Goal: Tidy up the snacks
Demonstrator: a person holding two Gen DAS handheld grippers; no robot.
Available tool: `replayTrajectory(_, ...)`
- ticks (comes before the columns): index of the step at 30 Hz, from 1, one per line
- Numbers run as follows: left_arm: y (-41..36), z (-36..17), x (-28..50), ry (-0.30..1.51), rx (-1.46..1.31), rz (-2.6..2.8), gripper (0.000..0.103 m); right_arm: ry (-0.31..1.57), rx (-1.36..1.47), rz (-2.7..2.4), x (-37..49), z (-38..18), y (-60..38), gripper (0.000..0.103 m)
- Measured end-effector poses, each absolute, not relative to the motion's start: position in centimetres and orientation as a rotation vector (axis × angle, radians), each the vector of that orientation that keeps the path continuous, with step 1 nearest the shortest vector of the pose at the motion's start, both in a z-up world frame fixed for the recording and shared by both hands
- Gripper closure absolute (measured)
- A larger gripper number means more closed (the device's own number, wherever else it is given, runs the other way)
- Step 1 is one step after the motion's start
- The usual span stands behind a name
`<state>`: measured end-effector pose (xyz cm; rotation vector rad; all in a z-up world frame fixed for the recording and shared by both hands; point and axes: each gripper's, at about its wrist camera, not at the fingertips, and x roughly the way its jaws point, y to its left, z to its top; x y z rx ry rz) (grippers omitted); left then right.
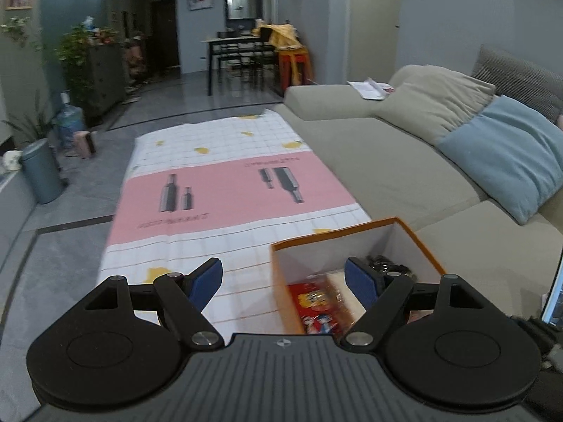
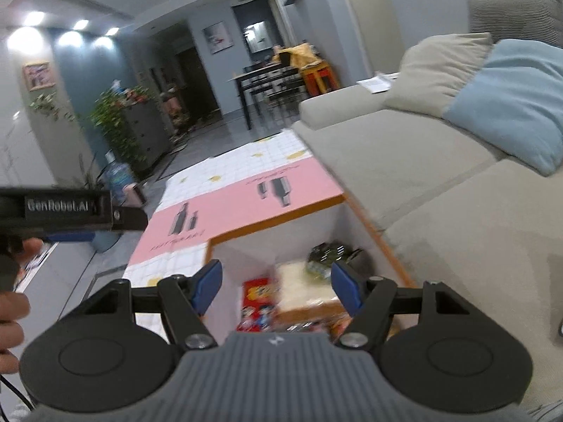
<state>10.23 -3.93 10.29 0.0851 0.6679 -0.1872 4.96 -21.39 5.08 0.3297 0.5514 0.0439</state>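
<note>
we are holding both the left gripper (image 1: 283, 283) and right gripper (image 2: 276, 286) wide open and empty, hovering just above the orange-rimmed box (image 1: 422, 246) where the red snack packet (image 2: 258, 302) is lying lengthwise directly beneath our right one.

Cardboard box (image 1: 418, 242) matt; snack packet (image 1: 318, 307) glossy plastic; sofa (image 1: 387, 176) cloth.

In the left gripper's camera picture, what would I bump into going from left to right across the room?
Grey bin → water jug → patterned table cloth → orange box holding snacks → blue cushion on the sofa.

Jaws apart over snack box (image 2: 369, 225) (contents blurred).
</note>
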Motion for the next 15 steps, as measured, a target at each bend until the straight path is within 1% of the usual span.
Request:
replayTrajectory(7, -2.3, 9.7, 6.6, 0.654, 0.087, -0.150, 0.010, 0.609, 0.254, 0.128, 4.1, 4.3, -18.1, 0.036)
replayTrajectory(12, -1.7, 7.1, 4.5, 0.642, 0.082, -0.090, 0.010, 0.588, 0.233, 0.164, 1.9, 3.3, -16.8, 0.036)
replayTrajectory(15, -1.6, 5.3, 3.7, 0.632, 0.076, -0.083, 0.011, 0.610, 0.201, 0.163, 0.8, 2.3, -15.9, 0.036)
